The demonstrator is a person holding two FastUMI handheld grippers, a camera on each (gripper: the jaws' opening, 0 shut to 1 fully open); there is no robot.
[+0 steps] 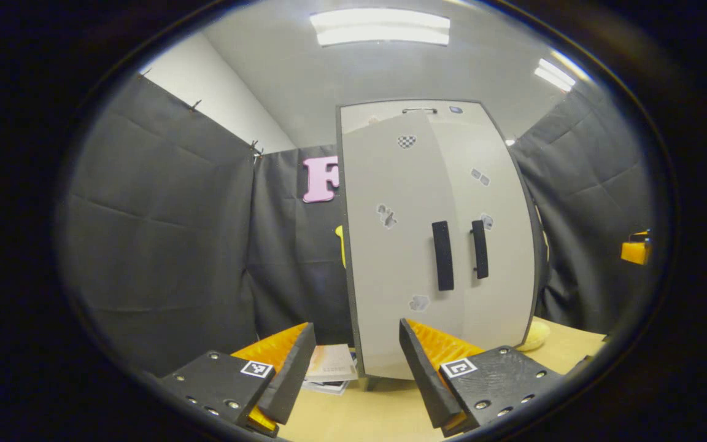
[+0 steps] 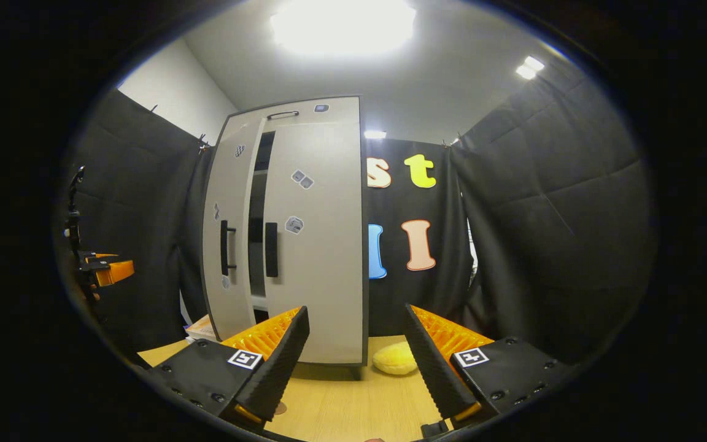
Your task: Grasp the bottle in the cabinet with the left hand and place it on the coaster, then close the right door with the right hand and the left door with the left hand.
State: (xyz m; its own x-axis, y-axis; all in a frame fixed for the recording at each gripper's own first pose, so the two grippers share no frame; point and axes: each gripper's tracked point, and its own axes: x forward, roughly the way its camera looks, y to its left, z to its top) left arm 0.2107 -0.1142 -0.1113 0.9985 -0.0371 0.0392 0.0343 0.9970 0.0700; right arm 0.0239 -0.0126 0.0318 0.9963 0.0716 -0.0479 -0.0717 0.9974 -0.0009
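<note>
The grey two-door cabinet (image 1: pixel 390 184) stands upright on the wooden table (image 1: pixel 384 411), straight ahead of my left gripper (image 1: pixel 357 326), which is open and holds nothing. Its two black handles (image 1: pixel 442 255) sit side by side. In the right gripper view the left door (image 2: pixel 231 202) stands slightly ajar, with a dark gap (image 2: pixel 256 227) showing shelves, and the right door (image 2: pixel 320 245) lies flat against the cabinet front. My right gripper (image 2: pixel 356 310) is open and empty, a short way in front of the right door. The left gripper (image 2: pixel 108 270) hangs in the air at the far left there.
A soft yellow object (image 2: pixel 395 359) lies on the table by the cabinet's right foot. A stack of books or papers (image 1: pixel 332 365) sits by its left foot. Black cloth walls close in the booth on all sides. The right gripper (image 1: pixel 636 250) is at the right edge of the left gripper view.
</note>
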